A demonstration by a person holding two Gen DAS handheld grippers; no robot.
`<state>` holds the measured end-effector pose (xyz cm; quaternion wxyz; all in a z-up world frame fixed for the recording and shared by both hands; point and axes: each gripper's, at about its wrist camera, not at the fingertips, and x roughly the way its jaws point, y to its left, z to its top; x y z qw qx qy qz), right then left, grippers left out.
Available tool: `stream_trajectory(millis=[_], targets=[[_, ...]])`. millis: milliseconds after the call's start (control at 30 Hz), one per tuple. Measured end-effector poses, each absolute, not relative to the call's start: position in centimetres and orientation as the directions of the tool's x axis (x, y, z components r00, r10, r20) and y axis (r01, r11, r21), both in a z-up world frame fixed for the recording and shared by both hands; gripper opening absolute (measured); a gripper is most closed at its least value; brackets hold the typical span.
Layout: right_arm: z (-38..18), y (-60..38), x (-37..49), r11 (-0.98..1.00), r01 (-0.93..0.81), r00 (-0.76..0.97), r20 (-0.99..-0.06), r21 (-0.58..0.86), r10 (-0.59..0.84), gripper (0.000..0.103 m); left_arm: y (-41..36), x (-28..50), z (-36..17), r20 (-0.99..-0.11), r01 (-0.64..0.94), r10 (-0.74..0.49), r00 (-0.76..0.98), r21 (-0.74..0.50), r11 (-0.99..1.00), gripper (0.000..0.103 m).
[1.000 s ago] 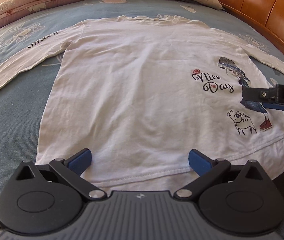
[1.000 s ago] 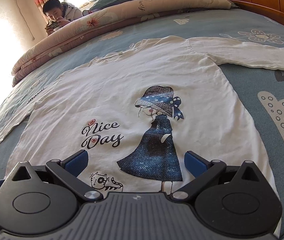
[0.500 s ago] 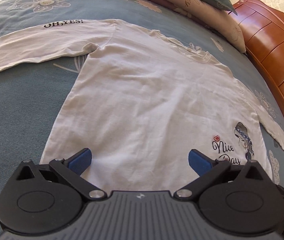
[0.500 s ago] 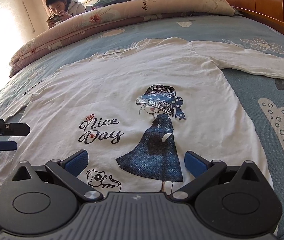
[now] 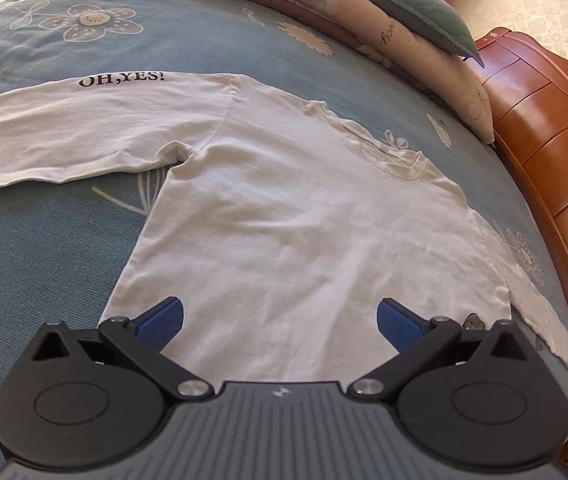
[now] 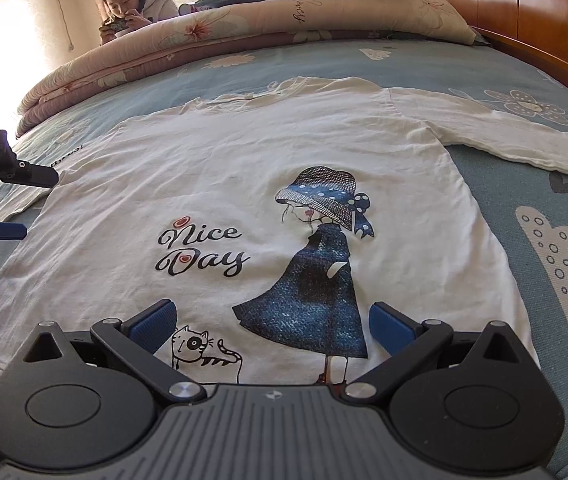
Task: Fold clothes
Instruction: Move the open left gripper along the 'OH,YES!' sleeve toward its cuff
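The left hand-held gripper [image 5: 280, 320] has swung toward the shirt's left side; the right hand-held gripper [image 6: 271, 322] hovers at the hem. Both jaws gape wide, empty. The white long-sleeved shirt [image 6: 244, 168] looks light and limp, best pinched at sleeve [image 5: 64, 128] and hem.

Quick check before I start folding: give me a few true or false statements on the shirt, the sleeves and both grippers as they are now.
1. The white shirt lies spread flat, print side up. True.
2. The right gripper is shut on the hem. False: its jaws are open with nothing between them.
3. The left sleeve reads "OH,YES!". True.
4. The left sleeve is already folded across the body. False: it stretches out sideways on the bedsheet.
5. The left gripper is open. True.
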<state>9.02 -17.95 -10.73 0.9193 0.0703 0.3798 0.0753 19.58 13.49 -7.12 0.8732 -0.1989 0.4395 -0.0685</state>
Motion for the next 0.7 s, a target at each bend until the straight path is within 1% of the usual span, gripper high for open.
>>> stream_trajectory(millis=[333, 500, 633, 700], targets=[[-10.7, -18.2, 8.9, 0.975, -0.081, 0.699, -0.686, 0.205, 0.202, 0.103, 15.1, 19.1, -7.8, -0.748, -0.151, -0.218, 0.627, -0.392, 0.907, 0.102], [-10.8, -17.7, 8.8, 0.98, -0.088, 0.699, -0.69, 0.178, 0.188, 0.103, 14.1, 19.8, -6.8, -0.719, -0.108, -0.25, 0.648, -0.411, 0.905, 0.102], [-10.8, -17.5, 8.8, 0.983, -0.088, 0.701, -0.691, 0.16, 0.176, 0.103, 13.4, 20.7, -8.4, -0.741, -0.124, -0.26, 0.62, -0.419, 0.899, 0.102], [-10.9, -17.4, 8.7, 0.984, -0.089, 0.704, -0.69, 0.153, 0.171, 0.103, 13.1, 20.4, -8.7, -0.724, -0.103, -0.245, 0.645, -0.4, 0.911, 0.102]])
